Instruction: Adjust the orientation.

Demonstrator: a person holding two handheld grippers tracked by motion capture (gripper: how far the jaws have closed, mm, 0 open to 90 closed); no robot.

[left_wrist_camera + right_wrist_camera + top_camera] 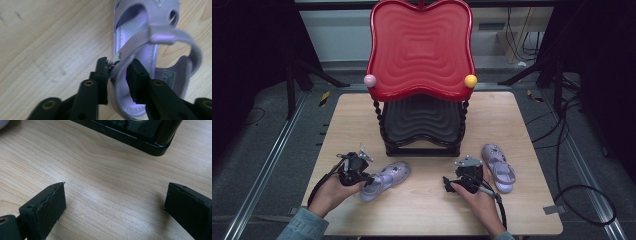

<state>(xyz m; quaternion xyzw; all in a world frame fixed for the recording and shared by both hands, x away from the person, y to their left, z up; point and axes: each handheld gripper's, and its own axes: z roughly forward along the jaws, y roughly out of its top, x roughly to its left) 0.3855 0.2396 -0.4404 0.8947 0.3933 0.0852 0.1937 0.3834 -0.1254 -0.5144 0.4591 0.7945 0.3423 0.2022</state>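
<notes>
A lilac sandal [387, 179] lies on the wooden table [422, 210] at the front left, toe pointing up and right. My left gripper [362, 176] is shut on the sandal's side wall near the heel; in the left gripper view the lilac sandal [140, 47] has its wall and strap pinched between the black jaws of the left gripper [117, 75]. A second lilac sandal [498, 166] lies flat at the right. My right gripper [468, 176] sits just left of it, held low over bare wood; the right gripper [115, 202] is open with nothing between its pads.
A two-tier stand takes up the back middle of the table: a red wavy tray [421, 47] on top, a black tray [422, 120] below, on black posts. A pink ball [370, 80] and a yellow ball [470, 80] sit at the red tray's corners. The stand's black base [140, 135] lies ahead of the right gripper.
</notes>
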